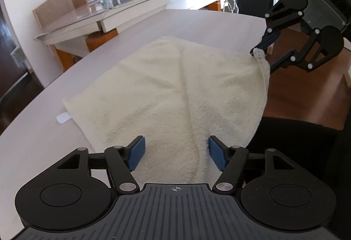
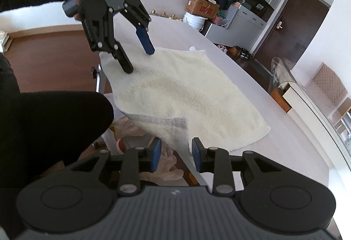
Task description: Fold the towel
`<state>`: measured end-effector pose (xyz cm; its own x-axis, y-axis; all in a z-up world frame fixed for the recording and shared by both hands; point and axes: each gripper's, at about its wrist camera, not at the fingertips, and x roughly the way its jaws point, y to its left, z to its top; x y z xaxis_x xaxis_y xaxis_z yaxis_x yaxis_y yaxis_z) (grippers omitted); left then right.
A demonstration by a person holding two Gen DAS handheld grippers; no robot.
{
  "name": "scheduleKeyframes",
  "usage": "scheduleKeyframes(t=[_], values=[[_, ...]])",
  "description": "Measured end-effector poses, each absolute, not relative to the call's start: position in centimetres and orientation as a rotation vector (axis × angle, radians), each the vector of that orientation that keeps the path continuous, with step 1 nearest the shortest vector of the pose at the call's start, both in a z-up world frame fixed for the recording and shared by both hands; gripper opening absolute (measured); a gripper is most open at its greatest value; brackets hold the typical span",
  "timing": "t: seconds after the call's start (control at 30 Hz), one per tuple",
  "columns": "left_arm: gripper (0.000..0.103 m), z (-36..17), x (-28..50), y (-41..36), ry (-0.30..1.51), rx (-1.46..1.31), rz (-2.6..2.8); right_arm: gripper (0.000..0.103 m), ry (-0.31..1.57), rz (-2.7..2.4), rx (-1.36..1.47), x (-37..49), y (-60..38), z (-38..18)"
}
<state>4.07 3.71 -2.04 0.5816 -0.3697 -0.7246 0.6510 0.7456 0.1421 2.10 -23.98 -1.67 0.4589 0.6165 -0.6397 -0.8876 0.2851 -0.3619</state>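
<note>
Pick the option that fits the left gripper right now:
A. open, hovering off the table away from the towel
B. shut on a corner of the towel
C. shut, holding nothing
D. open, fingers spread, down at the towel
D: the left gripper has its two blue pads wide apart, with the cream towel filling the gap between them; the right wrist view shows both fingertips down at the cloth.

My left wrist view looks close along the towel (image 1: 166,95); my right faces back across it, sharing table (image 2: 274,152).
</note>
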Motion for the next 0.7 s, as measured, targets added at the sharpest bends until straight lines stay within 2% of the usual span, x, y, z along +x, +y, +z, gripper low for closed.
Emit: scheduleKeyframes(t=[0.17, 0.2, 0.27, 0.3, 0.4, 0.53, 0.6, 0.7], values=[[0.073, -2.4, 3.7, 3.5, 0.729, 0.437, -0.614, 0.03, 0.424, 1.078, -0.771, 2.0, -23.9, -1.6], [0.073, -2.4, 3.8, 3.6, 0.728, 0.43, -0.615, 0.027, 0.425, 1.08, -0.774, 2.1, -23.9, -1.6], [0.073, -2.5, 3.8, 3.6, 0.727, 0.432, -0.615, 0.006, 0.425, 1.08, -0.783, 2.3, -23.7, -1.7], [0.073, -2.5, 3.8, 3.6, 0.726, 0.432, -0.615, 0.006, 0.425, 1.079, -0.783, 2.4, -23.7, -1.7], [0.073, -2.6, 3.8, 3.6, 0.725, 0.433, -0.616, 0.006, 0.428, 1.073, -0.778, 2.5, -23.8, -1.7], [0.073, -2.6, 3.7, 3.6, 0.723, 0.434, -0.616, 0.018, 0.448, 1.052, -0.759, 2.3, -24.3, -1.7], [0.073, -2.6, 3.6, 3.6, 0.725, 0.434, -0.614, 0.018, 0.458, 1.042, -0.738, 2.1, -24.6, -1.9], [0.073, -2.4, 3.3, 3.4, 0.712, 0.439, -0.618, 0.026, 0.478, 1.028, -0.707, 1.9, -25.1, -2.3]])
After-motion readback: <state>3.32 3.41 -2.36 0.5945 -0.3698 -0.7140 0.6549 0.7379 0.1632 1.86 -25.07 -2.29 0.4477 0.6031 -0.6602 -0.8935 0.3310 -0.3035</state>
